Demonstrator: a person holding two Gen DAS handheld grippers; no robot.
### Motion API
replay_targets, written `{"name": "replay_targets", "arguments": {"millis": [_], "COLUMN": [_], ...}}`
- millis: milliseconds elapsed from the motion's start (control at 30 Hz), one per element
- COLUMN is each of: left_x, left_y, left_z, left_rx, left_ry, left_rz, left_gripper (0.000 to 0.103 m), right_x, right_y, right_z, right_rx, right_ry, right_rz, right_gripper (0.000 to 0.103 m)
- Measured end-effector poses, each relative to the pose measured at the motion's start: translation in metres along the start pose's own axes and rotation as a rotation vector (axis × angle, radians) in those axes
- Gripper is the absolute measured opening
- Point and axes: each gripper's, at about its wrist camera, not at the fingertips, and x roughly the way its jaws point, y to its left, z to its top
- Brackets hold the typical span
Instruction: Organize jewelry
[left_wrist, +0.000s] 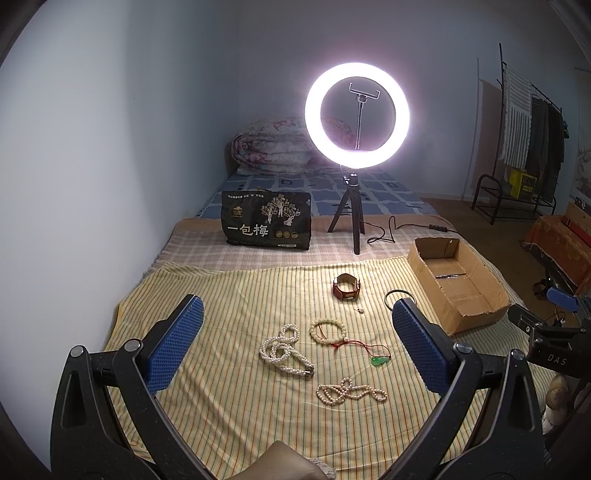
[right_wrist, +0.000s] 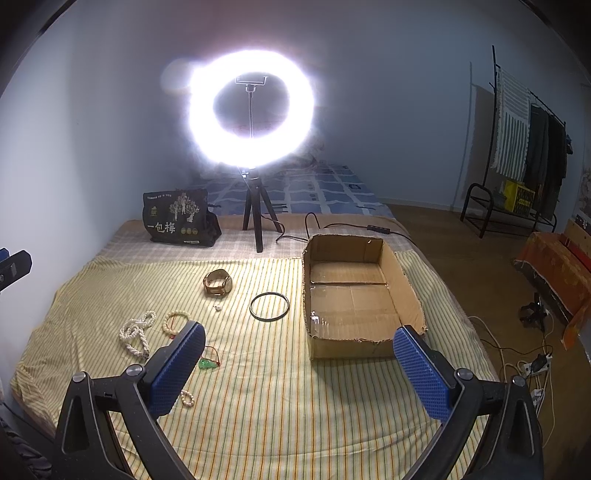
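Observation:
Jewelry lies on a yellow striped cloth. A thick pearl necklace, a pale bead bracelet, a red cord with a green pendant and a thin pearl strand lie between my left gripper's fingers. A brown watch, a small pearl and a black ring bangle lie farther off. An open, empty cardboard box stands at the right. My left gripper is open and empty above the cloth. My right gripper is open and empty near the box's front.
A lit ring light on a tripod and a black printed bag stand behind the cloth. A cable runs past the box. A wall is at the left. The floor, a clothes rack and cords are at the right.

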Motion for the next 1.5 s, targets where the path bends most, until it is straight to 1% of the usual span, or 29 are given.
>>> {"name": "replay_targets", "arguments": {"millis": [800,1333,1500], "left_x": [-0.001,0.018,0.028], "left_y": [0.001,0.005,0.008], "left_z": [0.000,0.001,0.000], "left_rx": [-0.004,-0.022,-0.020], "left_ry": [0.001,0.034,0.048], "left_rz": [0.001,0.015,0.042], "left_gripper": [0.103,0.103,0.103], "right_x": [0.003,0.013,0.017], "right_y": [0.000,0.000,0.002], "right_z": [-0.004,-0.003,-0.001], "right_rx": [0.002,0.010,-0.001], "right_ry": [0.009,0.027,0.025], "right_rz": [0.002,0.009,0.013], "right_gripper": [0.103,0.103,0.103]}}
